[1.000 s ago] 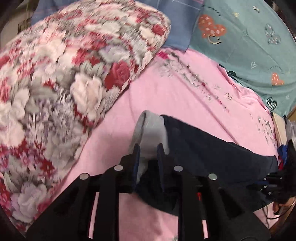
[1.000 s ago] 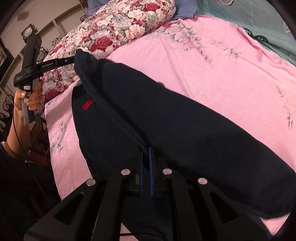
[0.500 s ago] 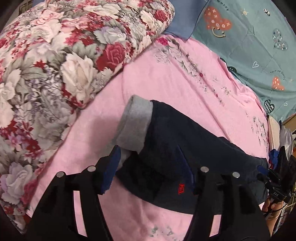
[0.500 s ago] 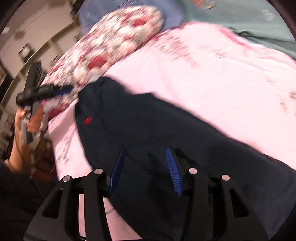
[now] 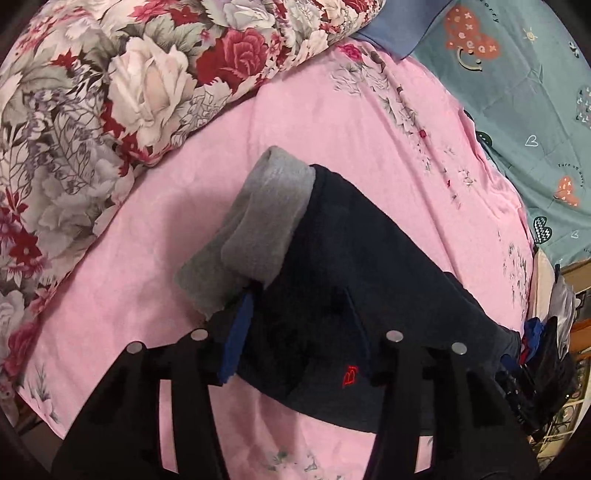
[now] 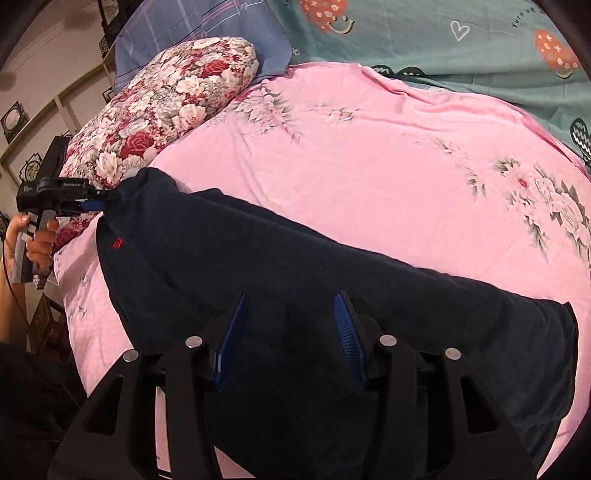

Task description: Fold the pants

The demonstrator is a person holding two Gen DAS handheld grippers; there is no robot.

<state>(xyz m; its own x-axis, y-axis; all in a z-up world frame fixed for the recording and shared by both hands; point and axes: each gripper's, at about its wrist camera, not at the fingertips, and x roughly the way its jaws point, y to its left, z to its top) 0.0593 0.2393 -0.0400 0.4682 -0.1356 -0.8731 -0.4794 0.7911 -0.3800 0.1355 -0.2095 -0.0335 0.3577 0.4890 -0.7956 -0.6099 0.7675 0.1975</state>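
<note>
Dark navy pants [image 6: 295, 266] lie across the pink bed sheet [image 6: 369, 166]. In the left wrist view the pants [image 5: 351, 258] show a turned-out grey lining [image 5: 266, 221] at one end and a small red logo [image 5: 350, 374]. My left gripper [image 5: 299, 321] is open, its blue-padded fingers [image 5: 236, 339] straddling the pants just below the grey part. My right gripper [image 6: 291, 321] is open over the other end of the pants. The left gripper also shows in the right wrist view [image 6: 88, 203], at the pants' far end.
A floral pillow [image 5: 110, 92] lies left of the pants, close to the grey end. A teal patterned cover [image 6: 461, 44] and a blue pillow [image 6: 207, 33] lie at the back. The bed edge [image 5: 535, 266] is at the right, with clothes beyond.
Both grippers were shut on the pants one second ago. Both have opened and let go, and the pants now lie flat on the sheet.
</note>
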